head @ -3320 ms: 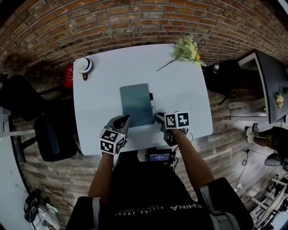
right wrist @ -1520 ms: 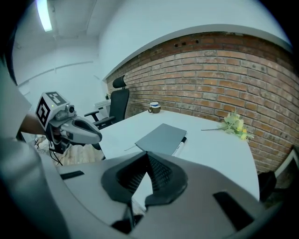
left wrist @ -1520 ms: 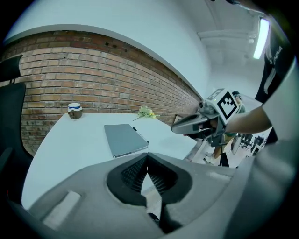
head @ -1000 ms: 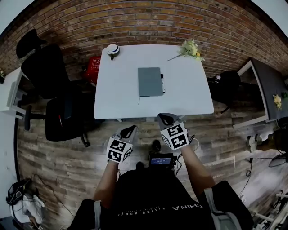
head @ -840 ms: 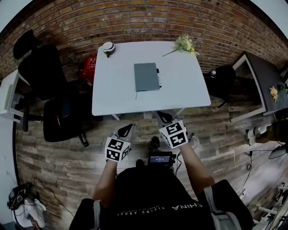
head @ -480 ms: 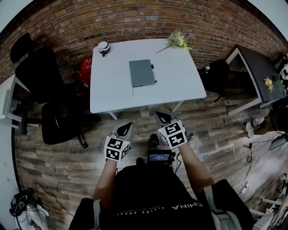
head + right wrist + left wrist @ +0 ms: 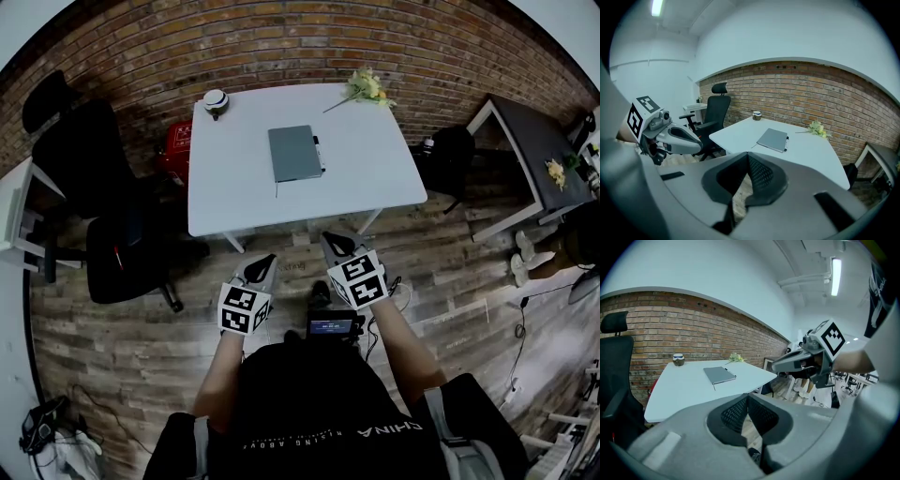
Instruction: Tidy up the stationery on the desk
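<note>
A grey notebook (image 7: 294, 153) lies closed on the white desk (image 7: 234, 197), with a black pen (image 7: 319, 154) along its right edge. Both show far off in the left gripper view as the notebook (image 7: 719, 375) and in the right gripper view as the notebook (image 7: 773, 139) and pen (image 7: 786, 143). My left gripper (image 7: 266, 261) and right gripper (image 7: 330, 241) hang over the wood floor, well short of the desk's near edge. Each is shut with nothing between its jaws. The left gripper (image 7: 747, 397) and right gripper (image 7: 747, 157) show their pads pressed together.
A small round jar (image 7: 216, 100) stands at the desk's far left corner and a bunch of flowers (image 7: 364, 86) at the far right. Black office chairs (image 7: 112, 253) stand left of the desk. A brick wall (image 7: 309, 42) runs behind it. Another table (image 7: 530, 141) stands at the right.
The person has backed away from the desk, which now lies farther off in the head view. Both grippers came back with the person and stay shut and empty.
</note>
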`<state>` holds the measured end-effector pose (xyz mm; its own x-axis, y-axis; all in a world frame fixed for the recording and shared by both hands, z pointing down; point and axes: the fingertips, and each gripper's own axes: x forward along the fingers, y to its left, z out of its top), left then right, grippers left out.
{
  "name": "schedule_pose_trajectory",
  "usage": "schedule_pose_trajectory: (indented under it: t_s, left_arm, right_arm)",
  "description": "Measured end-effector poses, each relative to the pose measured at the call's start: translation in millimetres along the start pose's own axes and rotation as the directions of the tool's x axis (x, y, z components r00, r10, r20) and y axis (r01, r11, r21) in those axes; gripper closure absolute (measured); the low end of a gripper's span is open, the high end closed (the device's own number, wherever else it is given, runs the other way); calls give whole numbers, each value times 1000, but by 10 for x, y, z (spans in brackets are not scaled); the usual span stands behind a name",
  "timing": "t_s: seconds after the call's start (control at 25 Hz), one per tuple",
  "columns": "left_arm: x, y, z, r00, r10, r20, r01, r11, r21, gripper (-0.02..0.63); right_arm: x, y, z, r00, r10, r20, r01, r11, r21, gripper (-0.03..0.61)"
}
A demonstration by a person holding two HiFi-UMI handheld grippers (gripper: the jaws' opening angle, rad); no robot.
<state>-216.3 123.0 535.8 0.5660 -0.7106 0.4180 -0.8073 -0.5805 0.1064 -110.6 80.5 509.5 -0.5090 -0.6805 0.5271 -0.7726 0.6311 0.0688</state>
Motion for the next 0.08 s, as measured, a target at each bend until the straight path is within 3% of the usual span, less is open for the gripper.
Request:
schedule_pose_trajectory:
  t_s: [0.08]
  left_arm:
    - [-22,-20,-14,1000,1,2,-1,1000,-3,603]
  right_arm:
    - [-25,27,-7,1000,2,2,-2,1000,-3,569]
